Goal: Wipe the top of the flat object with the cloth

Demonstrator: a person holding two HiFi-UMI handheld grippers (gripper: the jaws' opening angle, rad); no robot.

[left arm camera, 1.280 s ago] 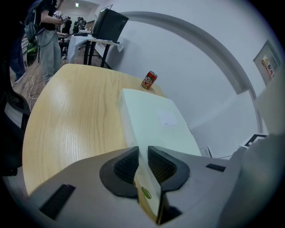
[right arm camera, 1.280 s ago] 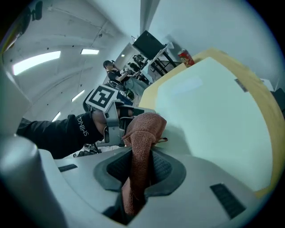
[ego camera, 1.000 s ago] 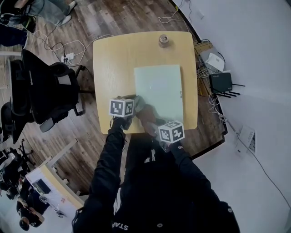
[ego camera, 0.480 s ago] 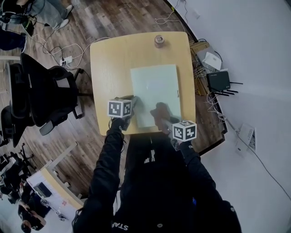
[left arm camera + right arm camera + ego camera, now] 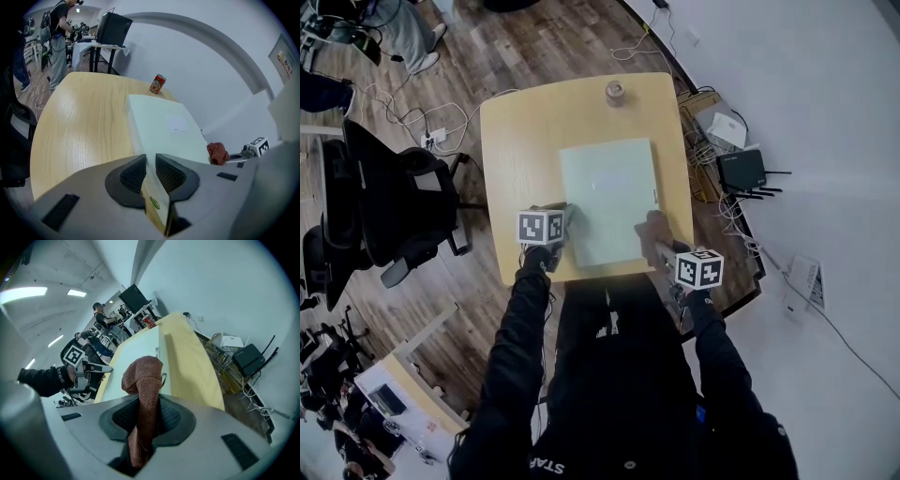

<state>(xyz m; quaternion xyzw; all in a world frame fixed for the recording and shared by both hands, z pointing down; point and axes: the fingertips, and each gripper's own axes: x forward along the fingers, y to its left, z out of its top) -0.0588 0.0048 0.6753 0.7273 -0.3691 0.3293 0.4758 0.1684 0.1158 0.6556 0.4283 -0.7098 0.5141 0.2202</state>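
Observation:
A pale green flat board [image 5: 607, 199] lies in the middle of the wooden table [image 5: 520, 141]. My left gripper [image 5: 563, 223] is at the board's near left edge, and in the left gripper view its jaws [image 5: 150, 161] are shut on that board's edge [image 5: 164, 129]. My right gripper [image 5: 664, 246] is shut on a rust-brown cloth [image 5: 653, 227], which bunches up out of the jaws [image 5: 147, 404]. The cloth [image 5: 143, 376] sits at the board's near right corner [image 5: 217, 153]. I cannot tell whether it presses on the surface.
A red drink can [image 5: 615, 92] stands near the table's far edge [image 5: 157, 84]. A black office chair [image 5: 384, 197] is to the left of the table. A router [image 5: 741, 169], boxes and cables lie on the floor by the right wall. People stand at the far desks.
My right gripper has carried the cloth rightward along the board's near edge, from beside the left gripper to the near right corner. The left gripper has stayed at the board's edge.

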